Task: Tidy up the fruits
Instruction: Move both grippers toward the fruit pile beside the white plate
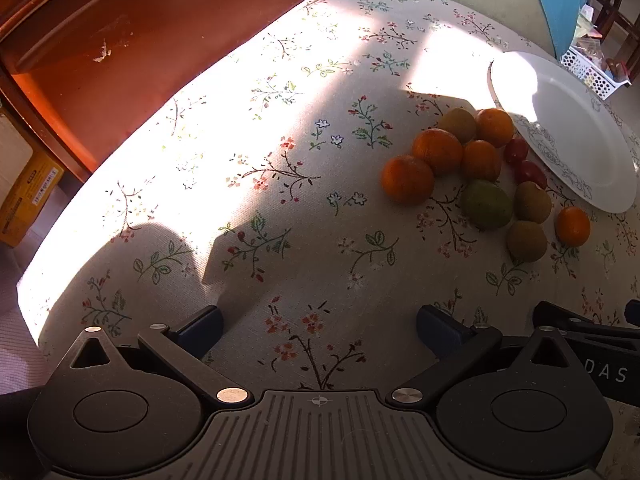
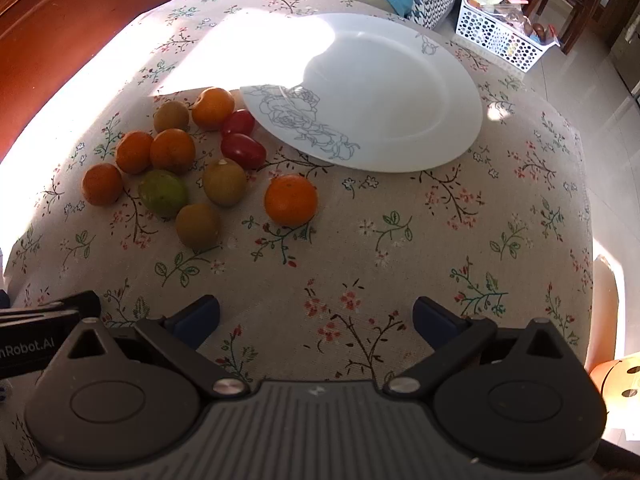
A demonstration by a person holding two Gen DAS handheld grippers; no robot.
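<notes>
Both claws, left claw (image 1: 320, 330) and right claw (image 2: 316, 320), hang spread wide over the flowered cloth (image 2: 360, 264), gripping nothing. Ahead, the fruits (image 2: 180, 160) cluster loose toward the surface's left side, two red tomatoes (image 2: 242, 138) touching the white plate's (image 2: 400, 92) rim; one orange (image 2: 291, 200) sits apart.

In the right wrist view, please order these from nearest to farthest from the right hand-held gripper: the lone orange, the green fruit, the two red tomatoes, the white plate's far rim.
From the right hand-held gripper:
1. Lone orange, ahead, slightly left.
2. Green fruit, further left; close to the orange's range, so this ranking is tentative.
3. Red tomatoes, beside the plate's near edge.
4. White plate, far rim, ahead and right.
</notes>
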